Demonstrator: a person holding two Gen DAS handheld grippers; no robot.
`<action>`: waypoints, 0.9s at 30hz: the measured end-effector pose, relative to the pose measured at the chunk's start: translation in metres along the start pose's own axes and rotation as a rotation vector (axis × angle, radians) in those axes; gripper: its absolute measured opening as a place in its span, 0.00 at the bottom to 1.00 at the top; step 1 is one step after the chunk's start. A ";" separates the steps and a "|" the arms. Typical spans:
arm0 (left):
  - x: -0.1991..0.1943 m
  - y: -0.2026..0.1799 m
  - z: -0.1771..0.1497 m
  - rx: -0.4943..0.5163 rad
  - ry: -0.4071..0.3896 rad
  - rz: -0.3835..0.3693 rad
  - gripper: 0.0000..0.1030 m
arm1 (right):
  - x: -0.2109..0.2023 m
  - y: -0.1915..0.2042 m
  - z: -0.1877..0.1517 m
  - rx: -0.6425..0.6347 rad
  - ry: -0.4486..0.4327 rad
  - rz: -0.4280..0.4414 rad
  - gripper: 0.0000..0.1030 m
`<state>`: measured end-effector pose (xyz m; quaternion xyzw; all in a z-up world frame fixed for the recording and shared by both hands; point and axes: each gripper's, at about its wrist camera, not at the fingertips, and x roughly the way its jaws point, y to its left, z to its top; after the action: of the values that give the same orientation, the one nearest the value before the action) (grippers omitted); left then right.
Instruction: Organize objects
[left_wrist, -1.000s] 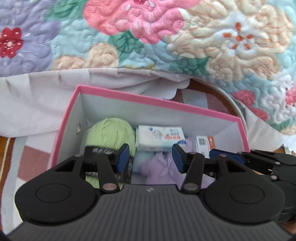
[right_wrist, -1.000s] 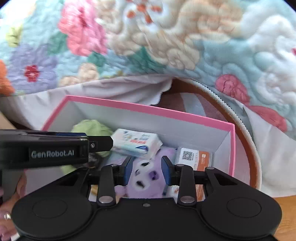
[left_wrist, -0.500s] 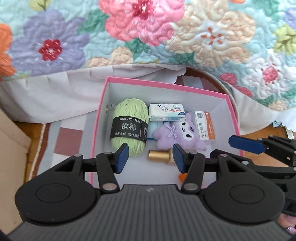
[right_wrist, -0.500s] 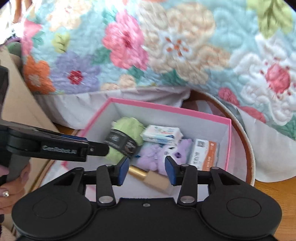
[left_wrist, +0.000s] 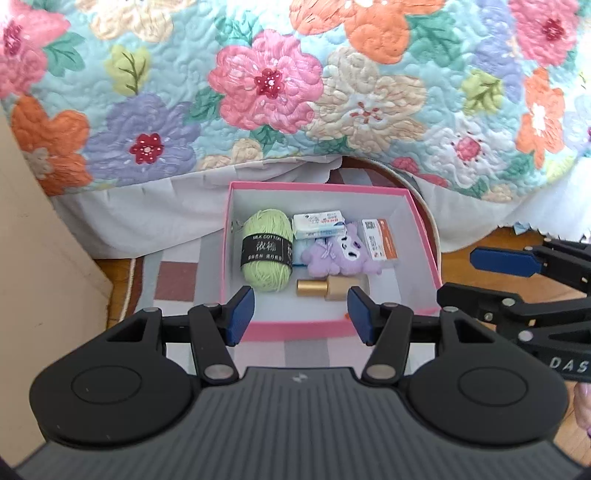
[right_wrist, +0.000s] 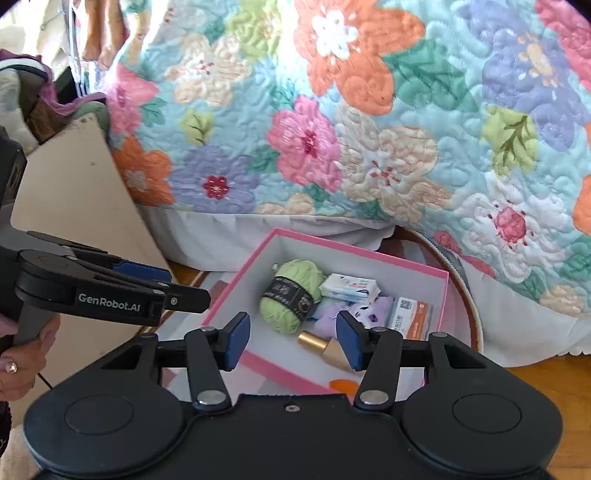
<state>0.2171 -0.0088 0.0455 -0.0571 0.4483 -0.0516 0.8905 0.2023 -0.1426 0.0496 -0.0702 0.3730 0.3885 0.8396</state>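
Note:
A pink box (left_wrist: 424, 236) (right_wrist: 445, 291) stands on the floor rug by the bed. In it lie a green yarn ball (left_wrist: 266, 254) (right_wrist: 290, 295), a white tissue pack (left_wrist: 319, 225) (right_wrist: 349, 288), a purple plush toy (left_wrist: 340, 254) (right_wrist: 373, 310), an orange-and-white carton (left_wrist: 379, 242) (right_wrist: 413, 317) and a gold bottle (left_wrist: 330, 288) (right_wrist: 321, 345). My left gripper (left_wrist: 301, 317) (right_wrist: 177, 286) is open and empty, above the box's near edge. My right gripper (right_wrist: 291, 341) (left_wrist: 491, 273) is open and empty, right of the left one.
A floral quilt (left_wrist: 295, 92) hangs over the bed behind the box. A round checked rug (left_wrist: 173, 273) with a brown rim lies under it. A beige board (right_wrist: 74, 192) leans at the left. Wooden floor (left_wrist: 472, 258) shows at the right.
Both grippers have pulled back and up from inside the box; the whole box and more of the quilt now show. The items in the box have not moved.

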 end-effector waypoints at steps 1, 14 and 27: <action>-0.006 0.000 -0.004 0.004 -0.003 -0.004 0.54 | -0.006 0.002 -0.003 0.000 -0.006 0.008 0.58; -0.061 0.000 -0.046 0.015 -0.012 0.024 0.57 | -0.061 0.019 -0.030 0.011 -0.048 0.024 0.64; -0.077 -0.010 -0.086 -0.002 0.017 0.038 0.60 | -0.074 0.030 -0.068 -0.007 0.015 -0.005 0.68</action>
<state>0.1018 -0.0128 0.0573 -0.0489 0.4570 -0.0347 0.8874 0.1110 -0.1939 0.0566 -0.0770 0.3777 0.3871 0.8376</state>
